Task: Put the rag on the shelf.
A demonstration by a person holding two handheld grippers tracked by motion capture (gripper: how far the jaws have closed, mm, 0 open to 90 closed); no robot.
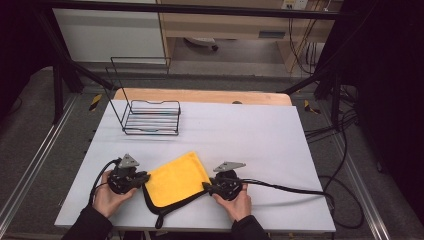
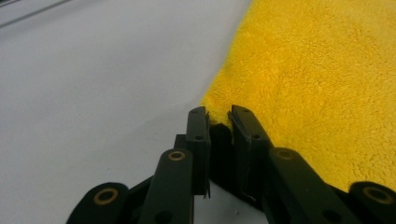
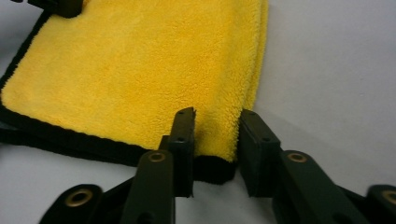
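From the high view, I see the folded yellow fleece cloth with black edging [image 1: 177, 180] lying at the near edge of the white table [image 1: 240, 135], between my two hands. The left tongs [image 1: 145, 178] sit at its left corner, the right tongs [image 1: 206, 186] at its right corner. A black wire rack [image 1: 150, 117] stands well apart, toward the far left.

In the left gripper view, the left tongs [image 2: 218, 122] are pinching the cloth's [image 2: 317, 79] black-edged corner, the jaws nearly together on it.

In the right gripper view, the right tongs [image 3: 215, 122] straddle the cloth's [image 3: 140, 70] near corner; I judge them closed on its stacked layers.

I expect the cloth to be light, soft and floppy. It should sag once lifted, so corners are the place to grip, catching every layer.
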